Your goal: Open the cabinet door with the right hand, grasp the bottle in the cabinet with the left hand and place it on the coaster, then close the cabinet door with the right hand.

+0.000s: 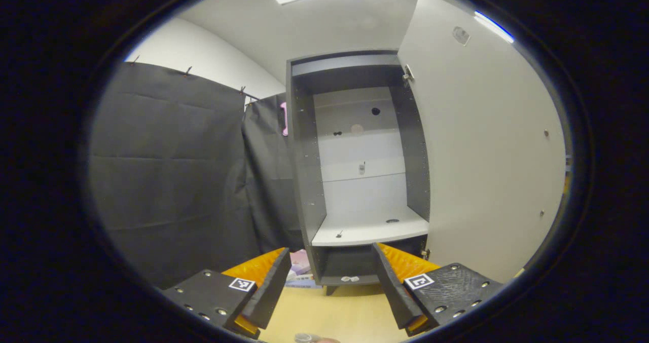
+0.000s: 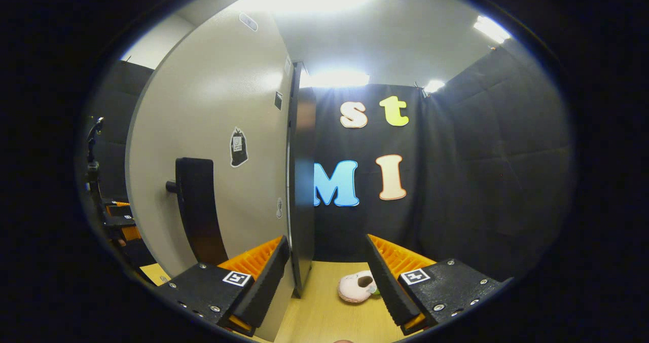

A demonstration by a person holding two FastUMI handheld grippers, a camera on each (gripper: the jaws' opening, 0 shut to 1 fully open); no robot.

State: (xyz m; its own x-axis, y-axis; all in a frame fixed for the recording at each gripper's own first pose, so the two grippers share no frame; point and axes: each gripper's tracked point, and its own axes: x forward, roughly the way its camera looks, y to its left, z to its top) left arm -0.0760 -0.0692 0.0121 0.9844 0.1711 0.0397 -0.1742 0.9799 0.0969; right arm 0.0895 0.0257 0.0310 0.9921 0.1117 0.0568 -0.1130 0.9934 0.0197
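Observation:
The cabinet [image 1: 304, 181] stands open on the wooden table, its pale door [image 1: 487, 145] swung out to the right. Its lower shelf [image 1: 370, 229] is bare apart from small fittings. My left gripper [image 1: 330, 252] is open in front of the shelf, a short way back, with nothing between its fingers. A small grey round top [image 1: 304, 337] peeks in at the bottom edge; I cannot tell what it is. My right gripper [image 2: 326, 240] is open beside the door's outer face [image 2: 213, 130], just right of the black handle [image 2: 195, 211] and not touching it.
A pink and white plush toy [image 2: 357, 287] lies on the table [image 2: 324, 307] between my right fingers. Some pale items [image 1: 299, 272] lie at the cabinet's left foot. Black cloth walls close in the left and back. The other gripper [image 2: 119, 216] shows past the door's edge.

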